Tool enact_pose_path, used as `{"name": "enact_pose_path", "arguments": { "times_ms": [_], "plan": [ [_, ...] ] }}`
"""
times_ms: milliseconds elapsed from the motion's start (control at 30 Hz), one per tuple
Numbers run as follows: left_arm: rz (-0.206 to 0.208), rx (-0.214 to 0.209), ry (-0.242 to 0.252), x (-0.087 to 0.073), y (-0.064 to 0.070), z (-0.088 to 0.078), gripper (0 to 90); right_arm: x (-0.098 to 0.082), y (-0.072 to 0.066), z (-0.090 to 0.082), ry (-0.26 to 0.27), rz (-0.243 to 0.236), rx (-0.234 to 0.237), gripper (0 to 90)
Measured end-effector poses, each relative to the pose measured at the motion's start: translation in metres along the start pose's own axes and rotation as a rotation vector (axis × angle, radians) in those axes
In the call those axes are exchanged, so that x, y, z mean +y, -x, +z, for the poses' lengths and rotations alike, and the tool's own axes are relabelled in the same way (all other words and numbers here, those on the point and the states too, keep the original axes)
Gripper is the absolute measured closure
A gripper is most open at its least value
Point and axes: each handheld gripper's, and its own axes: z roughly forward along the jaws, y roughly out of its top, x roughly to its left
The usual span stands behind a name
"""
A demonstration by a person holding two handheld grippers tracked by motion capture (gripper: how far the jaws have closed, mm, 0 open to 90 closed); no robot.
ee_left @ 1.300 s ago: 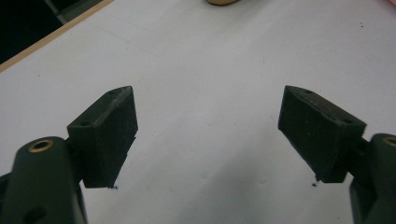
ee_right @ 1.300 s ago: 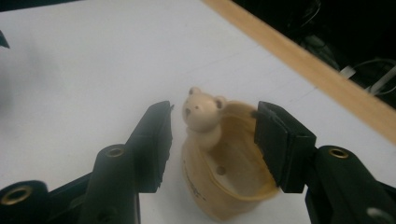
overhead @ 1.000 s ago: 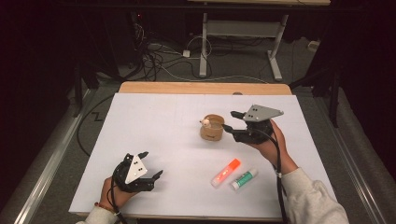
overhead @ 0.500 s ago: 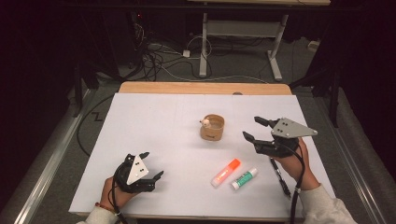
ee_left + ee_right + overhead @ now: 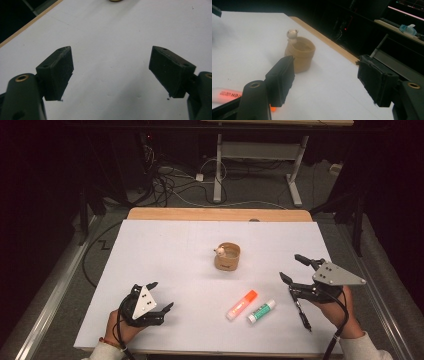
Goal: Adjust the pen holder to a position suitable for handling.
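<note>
cup [image 5: 227,257]: mid-table, up-left of right gripper [image 5: 295,271], well apart | right gripper: jaws spread, empty | left gripper [image 5: 159,296]: jaws spread, empty, near front-left edge | orange marker [image 5: 241,304], glue stick [image 5: 261,311]: between grippers, nearer right

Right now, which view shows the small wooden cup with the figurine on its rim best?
The right gripper view: the wooden cup is close, with the white figurine clear on its rim. The high view shows the cup whole but small, mid-table. The left gripper view catches just a sliver of it at the top edge.
</note>
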Motion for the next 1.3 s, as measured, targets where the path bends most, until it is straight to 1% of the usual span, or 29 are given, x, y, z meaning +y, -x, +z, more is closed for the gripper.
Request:
{"name": "enact_pose_path", "arguments": {
  "times_ms": [33,133,167,200,233,300,333,367,400,433,467,533,567,600,633,667,700,733,800,867,933,1000,1033,1067,1100,1167,1300],
  "plan": [
    [0.000,0.000,0.000,0.000,0.000,0.000,19.1,0.000,0.000,0.000,0.000,0.000,0.000,30.3],
    [0.001,0.001,0.001,0.000,0.000,-0.001,19.1,-0.015,-0.001,-0.011,0.008,-0.001,-0.023,29.4],
    [-0.004,0.001,0.004,0.000,0.000,-0.001,19.1,-0.015,-0.001,-0.011,0.008,-0.001,-0.023,29.4],
    [-0.007,0.001,0.006,0.000,-0.001,-0.001,19.1,-0.024,0.000,-0.016,0.012,0.018,-0.024,28.6],
    [-0.010,0.001,0.007,0.000,-0.001,0.000,19.1,-0.024,0.000,-0.016,0.012,0.018,-0.024,28.6],
    [-0.005,0.000,0.003,0.000,-0.001,0.000,19.1,-0.033,0.000,-0.020,0.007,0.026,-0.037,28.7],
    [-0.004,-0.002,0.004,0.000,-0.001,0.000,19.1,-0.042,0.001,-0.023,0.003,0.045,-0.041,28.5],
    [-0.004,-0.001,0.002,0.000,-0.001,0.000,19.1,-0.046,0.001,-0.025,0.002,0.059,-0.036,28.5],
    [-0.007,-0.001,0.006,0.000,-0.001,0.000,19.1,-0.046,0.001,-0.025,0.002,0.059,-0.036,28.5],
    [-0.006,-0.002,0.005,0.000,-0.001,0.000,19.1,-0.051,0.003,-0.027,0.008,0.088,-0.023,28.6],
    [-0.009,-0.001,0.006,0.000,-0.001,0.000,19.1,-0.061,0.004,-0.030,0.012,0.123,-0.033,28.6],
    [-0.014,-0.004,0.004,-0.001,-0.002,0.000,19.1,-0.069,0.002,-0.032,-0.002,0.107,-0.047,28.6],
    [-0.015,-0.006,0.003,-0.001,-0.002,0.001,19.1,-0.069,0.002,-0.032,-0.002,0.107,-0.047,28.6],
    [-0.016,-0.007,0.000,-0.001,-0.002,0.001,19.1,-0.073,0.002,-0.033,-0.009,0.111,-0.051,28.6],
    [-0.018,-0.008,-0.001,-0.002,-0.002,0.002,19.1,-0.081,-0.001,-0.034,-0.026,0.109,-0.058,28.6],
    [-0.021,-0.010,-0.002,-0.001,-0.002,0.003,19.1,-0.085,-0.002,-0.035,-0.040,0.098,-0.066,28.6],
    [-0.025,-0.014,0.000,-0.001,-0.003,0.003,19.1,-0.085,-0.002,-0.035,-0.040,0.098,-0.066,28.6],
    [-0.025,-0.018,-0.002,-0.001,-0.002,0.004,19.1,-0.090,-0.003,-0.035,-0.062,0.105,-0.059,28.7],
    [-0.018,-0.024,-0.007,0.001,-0.001,0.007,19.1,-0.092,-0.004,-0.036,-0.069,0.107,-0.061,28.7],
    [-0.014,-0.031,-0.013,0.002,-0.001,0.009,19.1,-0.093,-0.006,-0.035,-0.091,0.098,-0.057,28.8],
    [-0.014,-0.033,-0.018,0.002,0.000,0.011,19.1,-0.092,-0.008,-0.035,-0.094,0.087,-0.055,29.3],
    [-0.011,-0.037,-0.017,0.001,0.001,0.010,19.1,-0.090,-0.008,-0.035,-0.107,0.083,-0.066,29.3],
    [-0.012,-0.035,-0.015,0.001,0.000,0.010,19.1,-0.090,-0.008,-0.035,-0.105,0.092,-0.067,29.3],
    [-0.014,-0.033,-0.012,0.001,0.000,0.009,19.1,-0.090,-0.008,-0.035,-0.101,0.101,-0.059,29.4],
    [-0.014,-0.032,-0.006,0.001,-0.001,0.008,19.1,-0.090,-0.008,-0.035,-0.107,0.105,-0.061,29.4],
    [-0.014,-0.028,0.002,0.002,-0.001,0.007,19.1,-0.090,-0.009,-0.035,-0.121,0.100,-0.066,29.4],
    [-0.009,-0.031,-0.003,0.002,-0.001,0.008,19.1,-0.091,-0.009,-0.036,-0.124,0.107,-0.061,30.1]
  ]
}}
